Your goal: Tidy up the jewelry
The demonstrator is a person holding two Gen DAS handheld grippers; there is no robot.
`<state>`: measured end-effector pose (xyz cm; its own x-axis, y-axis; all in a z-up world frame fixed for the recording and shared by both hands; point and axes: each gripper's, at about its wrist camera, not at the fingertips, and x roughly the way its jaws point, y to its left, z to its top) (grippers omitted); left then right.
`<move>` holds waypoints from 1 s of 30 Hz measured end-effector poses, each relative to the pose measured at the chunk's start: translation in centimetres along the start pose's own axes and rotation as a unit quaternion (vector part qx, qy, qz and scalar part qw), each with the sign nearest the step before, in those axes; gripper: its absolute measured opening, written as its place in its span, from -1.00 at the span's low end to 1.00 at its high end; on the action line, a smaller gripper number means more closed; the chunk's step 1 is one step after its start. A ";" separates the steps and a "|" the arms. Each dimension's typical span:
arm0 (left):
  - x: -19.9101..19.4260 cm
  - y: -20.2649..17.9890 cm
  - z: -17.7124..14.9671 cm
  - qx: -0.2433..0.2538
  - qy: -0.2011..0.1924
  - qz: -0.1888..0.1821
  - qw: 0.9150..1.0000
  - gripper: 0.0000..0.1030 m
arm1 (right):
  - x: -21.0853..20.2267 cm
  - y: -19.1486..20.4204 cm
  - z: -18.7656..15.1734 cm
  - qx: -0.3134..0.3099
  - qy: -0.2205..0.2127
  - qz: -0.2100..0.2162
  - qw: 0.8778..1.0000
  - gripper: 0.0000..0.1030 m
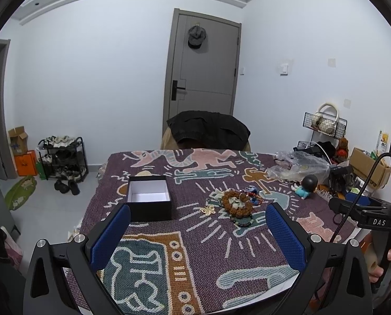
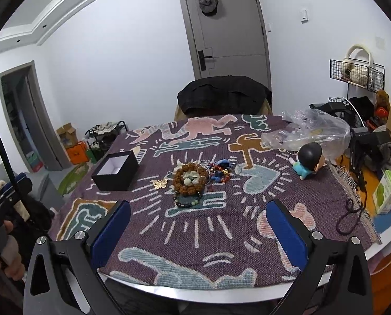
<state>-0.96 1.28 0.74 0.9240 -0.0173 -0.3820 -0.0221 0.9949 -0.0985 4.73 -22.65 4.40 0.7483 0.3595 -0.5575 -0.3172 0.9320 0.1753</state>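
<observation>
A pile of jewelry lies mid-table on the patterned cloth: a brown bead bracelet [image 1: 236, 203] [image 2: 191, 178], a dark bead bracelet [image 1: 244, 221] [image 2: 189, 201], a gold butterfly piece [image 1: 208, 210] [image 2: 160, 183] and red and blue trinkets [image 1: 253, 197] [image 2: 220, 172]. An open black box [image 1: 148, 200] [image 2: 116, 170] with a white inside stands left of the pile. My left gripper [image 1: 198, 233] is open and empty, near the table's front edge. My right gripper [image 2: 198, 232] is open and empty, also at the front edge.
A figurine with a black head [image 1: 307, 186] [image 2: 309, 158] lies right of the jewelry. A crumpled clear plastic bag [image 1: 299, 166] [image 2: 311, 128] sits behind it. Boxes, a wire rack [image 2: 358, 74] and a green carton [image 2: 387, 195] crowd the right side. A chair with a dark jacket [image 1: 208, 130] stands behind the table.
</observation>
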 end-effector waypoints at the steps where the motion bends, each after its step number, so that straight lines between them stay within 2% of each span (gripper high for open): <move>1: 0.0 0.1 0.0 -0.001 0.000 -0.001 1.000 0.99 | 0.0 0.0 0.0 0.000 -0.001 0.000 1.000 1.00; 14: 0.7 0.2 -0.6 -0.004 0.005 -0.027 1.000 0.96 | 0.0 -0.7 0.1 0.003 -0.012 -0.001 1.000 1.00; 20: 3.1 -0.1 -1.4 -0.001 0.029 -0.040 0.999 0.64 | 1.4 -1.7 0.3 0.020 0.002 0.002 1.000 0.98; 23: 4.7 0.1 -1.8 -0.009 0.048 -0.048 0.998 0.52 | 2.7 -2.6 0.3 0.034 0.017 0.008 0.999 0.86; 28: 7.8 0.4 -2.1 -0.017 0.077 -0.058 0.995 0.28 | 4.7 -4.1 0.6 0.059 0.033 0.015 0.998 0.81; 29: 8.5 0.5 -2.2 -0.020 0.084 -0.060 0.994 0.25 | 5.2 -4.5 0.7 0.064 0.037 0.016 0.997 0.76; 30: 8.9 0.5 -2.2 -0.021 0.088 -0.062 0.994 0.20 | 5.5 -4.7 0.8 0.068 0.040 0.017 0.997 0.61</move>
<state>6.46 1.45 -4.71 0.8399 -0.1601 -0.5186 0.0678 0.9790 -0.1924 10.82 -25.03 1.13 0.6877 0.3913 -0.6116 -0.2556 0.9189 0.3005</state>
